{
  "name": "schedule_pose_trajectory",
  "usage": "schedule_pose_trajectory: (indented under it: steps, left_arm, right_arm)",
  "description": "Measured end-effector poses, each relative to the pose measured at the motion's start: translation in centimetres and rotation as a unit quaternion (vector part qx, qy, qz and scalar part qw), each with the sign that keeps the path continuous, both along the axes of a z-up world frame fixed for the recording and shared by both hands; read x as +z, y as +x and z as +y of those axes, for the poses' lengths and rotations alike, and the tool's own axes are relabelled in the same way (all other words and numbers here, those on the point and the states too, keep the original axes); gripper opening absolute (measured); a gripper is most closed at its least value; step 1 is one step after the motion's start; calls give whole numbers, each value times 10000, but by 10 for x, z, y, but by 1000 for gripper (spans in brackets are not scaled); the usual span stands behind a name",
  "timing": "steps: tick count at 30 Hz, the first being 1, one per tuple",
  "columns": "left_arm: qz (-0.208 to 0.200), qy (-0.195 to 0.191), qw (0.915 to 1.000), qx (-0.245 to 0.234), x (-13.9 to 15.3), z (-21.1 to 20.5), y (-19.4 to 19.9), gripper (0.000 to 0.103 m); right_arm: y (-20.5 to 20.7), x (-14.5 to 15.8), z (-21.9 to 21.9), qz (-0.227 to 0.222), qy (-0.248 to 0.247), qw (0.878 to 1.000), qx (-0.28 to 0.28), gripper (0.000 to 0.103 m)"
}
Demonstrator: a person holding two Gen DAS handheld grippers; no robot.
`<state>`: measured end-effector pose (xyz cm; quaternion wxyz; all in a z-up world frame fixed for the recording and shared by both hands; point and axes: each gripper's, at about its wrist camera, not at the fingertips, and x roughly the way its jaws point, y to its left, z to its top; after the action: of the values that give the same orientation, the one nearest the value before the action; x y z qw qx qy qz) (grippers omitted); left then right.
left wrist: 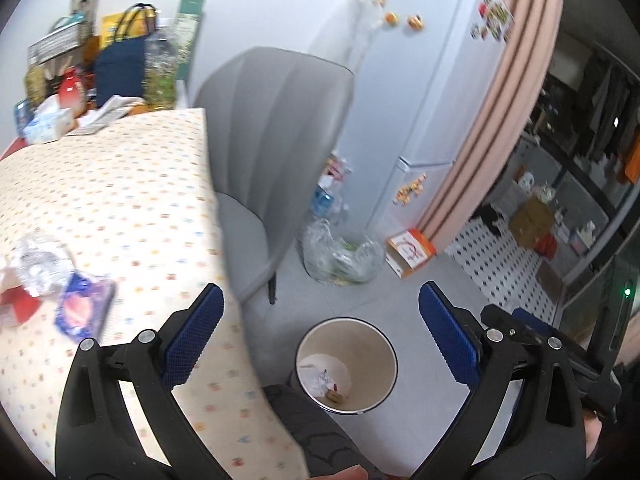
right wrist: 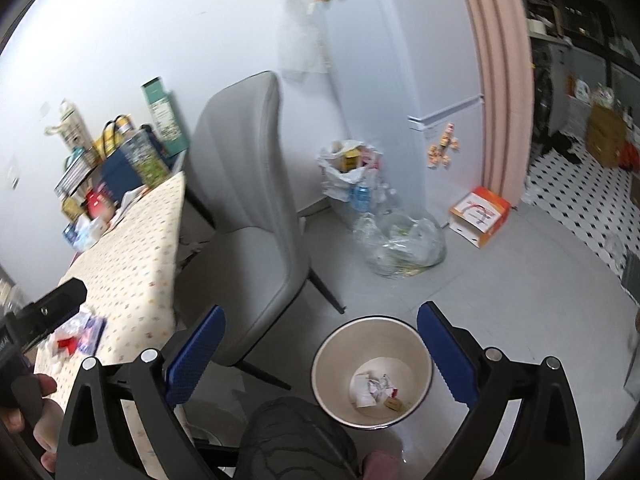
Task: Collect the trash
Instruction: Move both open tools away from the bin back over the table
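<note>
A round bin (left wrist: pixel 374 350) stands on the grey floor by the table corner, with crumpled wrappers (left wrist: pixel 325 383) lying at its bottom. My left gripper (left wrist: pixel 320 296) hangs open and empty above it. In the right wrist view the same bin (right wrist: pixel 340 354) with its wrappers (right wrist: pixel 376 390) lies below my right gripper (right wrist: pixel 320 314), which is also open and empty. On the dotted tablecloth (left wrist: pixel 120 200) lie a crumpled clear plastic piece (left wrist: pixel 40 264), a blue-purple packet (left wrist: pixel 84 306) and a red scrap (left wrist: pixel 16 310). The same litter (right wrist: pixel 80 334) shows blurred in the right wrist view.
A grey chair (left wrist: pixel 276 140) stands between the table and a white fridge (left wrist: pixel 420 80). A clear plastic bag (left wrist: pixel 340 254), an orange-white box (left wrist: pixel 410 250) and a pink curtain (left wrist: pixel 500 120) lie beyond. A person's knee (left wrist: pixel 308 432) is beside the bin. Clutter (left wrist: pixel 100 60) fills the table's far end.
</note>
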<state>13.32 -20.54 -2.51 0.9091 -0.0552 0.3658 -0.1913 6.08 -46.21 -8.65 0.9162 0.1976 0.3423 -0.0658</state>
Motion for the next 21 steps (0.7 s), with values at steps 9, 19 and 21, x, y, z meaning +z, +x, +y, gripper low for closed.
schedule_pose_trajectory:
  steps: [9, 19, 21]
  left_arm:
    - [-220, -236, 9974, 641, 15, 76, -18, 97]
    - [-366, -375, 9886, 1410, 19, 159, -36, 97]
    - [-363, -398, 9861, 1572, 18, 174, -39, 97]
  right_arm:
    - [7, 26, 69, -181, -121, 9977, 645, 95]
    - [17, 43, 143, -295, -236, 9900, 1356, 95]
    - [21, 45, 156, -311, -267, 9880, 1492, 95]
